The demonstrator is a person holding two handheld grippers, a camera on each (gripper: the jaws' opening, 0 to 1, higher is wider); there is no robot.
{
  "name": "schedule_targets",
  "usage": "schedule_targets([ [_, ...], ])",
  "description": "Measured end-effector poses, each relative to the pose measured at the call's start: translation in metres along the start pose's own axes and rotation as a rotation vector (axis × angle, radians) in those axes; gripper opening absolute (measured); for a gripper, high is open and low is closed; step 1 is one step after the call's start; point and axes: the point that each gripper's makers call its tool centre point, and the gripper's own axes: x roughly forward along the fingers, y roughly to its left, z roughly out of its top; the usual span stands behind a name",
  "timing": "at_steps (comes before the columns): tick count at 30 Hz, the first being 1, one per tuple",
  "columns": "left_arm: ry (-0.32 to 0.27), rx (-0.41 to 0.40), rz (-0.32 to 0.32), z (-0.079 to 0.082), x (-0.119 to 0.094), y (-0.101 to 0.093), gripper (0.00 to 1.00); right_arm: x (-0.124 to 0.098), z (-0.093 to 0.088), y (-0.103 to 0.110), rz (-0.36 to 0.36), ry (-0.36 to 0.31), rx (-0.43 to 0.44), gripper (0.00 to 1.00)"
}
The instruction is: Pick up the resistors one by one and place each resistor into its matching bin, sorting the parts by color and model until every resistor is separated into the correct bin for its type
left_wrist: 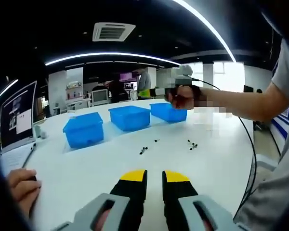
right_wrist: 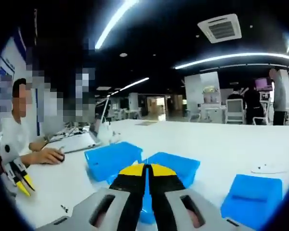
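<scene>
Bottom centre of the left gripper view, the left gripper (left_wrist: 154, 180) hovers slightly parted, empty. Resistors (left_wrist: 143, 150) lie scattered mid-frame before three blue bins (left_wrist: 129, 117). The right gripper (right_wrist: 145, 172), clenched, hangs over a bin, likely delivering.

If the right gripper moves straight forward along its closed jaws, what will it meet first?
Most likely the middle blue plastic bin: the right gripper, jaws shut and empty, points at it from just above. Depth is unclear, so it may pass over the rim.

I'm seeing three bright blue bins (left_wrist: 129, 117), a white table (left_wrist: 207, 159), tiny dark resistors (left_wrist: 143, 150), my yellow-tipped black left gripper (left_wrist: 154, 179)
</scene>
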Motion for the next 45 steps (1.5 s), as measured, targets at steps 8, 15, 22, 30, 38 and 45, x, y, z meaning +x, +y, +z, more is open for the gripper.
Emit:
schedule_targets([
  [8, 0.007, -0.005, 0.007, -0.002, -0.002, 0.002, 0.16, 0.002, -0.004, 0.003, -0.005, 0.019, -0.025, 0.16],
  [15, 0.003, -0.006, 0.005, -0.001, -0.001, 0.001, 0.16, -0.002, 0.001, -0.010, -0.051, 0.009, -0.032, 0.35],
  [22, 0.009, -0.005, 0.001, -0.003, 0.001, 0.001, 0.16, -0.007, 0.001, -0.002, -0.010, 0.037, -0.073, 0.29],
  [30, 0.008, -0.006, -0.001, -0.003, 0.001, 0.001, 0.16, -0.008, -0.006, 0.046, 0.174, 0.186, -0.251, 0.26],
  [38, 0.007, -0.004, -0.003, -0.002, 0.002, 0.000, 0.16, -0.014, -0.018, 0.084, 0.365, 0.360, -0.475, 0.19],
  [45, 0.013, -0.005, -0.004, -0.004, 0.002, -0.001, 0.16, -0.041, -0.053, 0.129, 0.596, 0.568, -0.586, 0.19],
])
